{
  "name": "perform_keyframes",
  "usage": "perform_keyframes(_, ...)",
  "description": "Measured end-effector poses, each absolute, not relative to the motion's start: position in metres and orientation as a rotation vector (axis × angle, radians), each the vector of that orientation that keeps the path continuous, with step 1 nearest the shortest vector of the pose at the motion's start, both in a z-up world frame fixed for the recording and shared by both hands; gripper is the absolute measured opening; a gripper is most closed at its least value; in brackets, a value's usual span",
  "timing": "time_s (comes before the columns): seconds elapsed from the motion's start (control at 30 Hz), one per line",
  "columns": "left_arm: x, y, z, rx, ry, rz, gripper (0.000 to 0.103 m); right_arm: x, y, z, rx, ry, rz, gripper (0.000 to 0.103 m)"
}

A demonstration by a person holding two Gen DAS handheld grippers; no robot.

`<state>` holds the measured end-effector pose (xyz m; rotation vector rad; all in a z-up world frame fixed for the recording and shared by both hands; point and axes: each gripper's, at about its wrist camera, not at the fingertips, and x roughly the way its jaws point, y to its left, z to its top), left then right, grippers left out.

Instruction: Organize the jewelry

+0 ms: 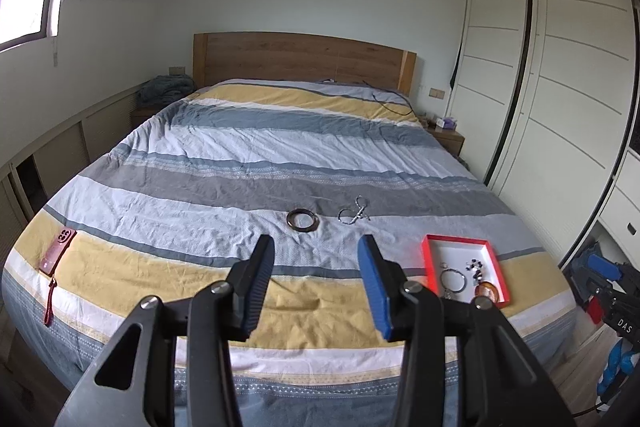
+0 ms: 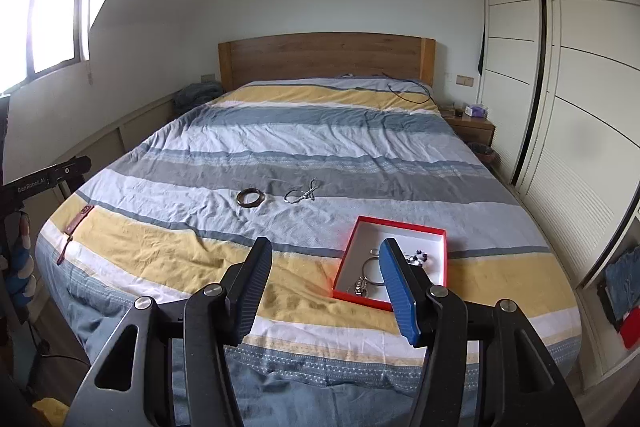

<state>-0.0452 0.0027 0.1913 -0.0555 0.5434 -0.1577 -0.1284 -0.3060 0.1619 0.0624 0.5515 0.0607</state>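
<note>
A: How do the two grippers stand?
B: The left gripper [image 1: 316, 259] has its fingers spread wide, with nothing between them. The right gripper [image 2: 326, 261] is just as released, its blue finger [image 2: 396, 291] in front of the box.
A: What lies loose on the bed [image 1: 240, 147]?
B: Two pieces. One dark bangle [image 1: 303, 219] sits beyond the red box [image 1: 430, 259], toward the headboard and to the box's left, and one silver chain [image 1: 354, 214] lies just beside the bangle, apart from it.
A: And inside the box?
B: One silver hoop [image 1: 454, 279], one cluster of dark and white beads [image 1: 476, 267], one orange round piece [image 1: 487, 291], plus one small silver bit I cannot make out.
A: Anything else?
B: One red phone [image 1: 56, 251] on the bed, well apart from the box, far to its left.
</note>
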Motion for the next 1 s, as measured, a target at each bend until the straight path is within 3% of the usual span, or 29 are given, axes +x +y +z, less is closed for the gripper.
perform_keyframes(0.3,-0.037,-0.022,0.182,0.040,0.565,-0.109,0.045,-0.102,-0.270,0.146,-0.042,0.586,0.025,0.058)
perform_keyframes(0.47,-0.032,-0.035,0.173,0.059,0.592,-0.107,0.048,-0.096,-0.259,0.141,-0.077,0.587,0.025,0.072)
perform_keyframes(1.0,0.007,-0.030,0.184,0.058,0.600,-0.103,0.048,-0.068,-0.240,0.146,-0.161,0.566,0.042,0.072)
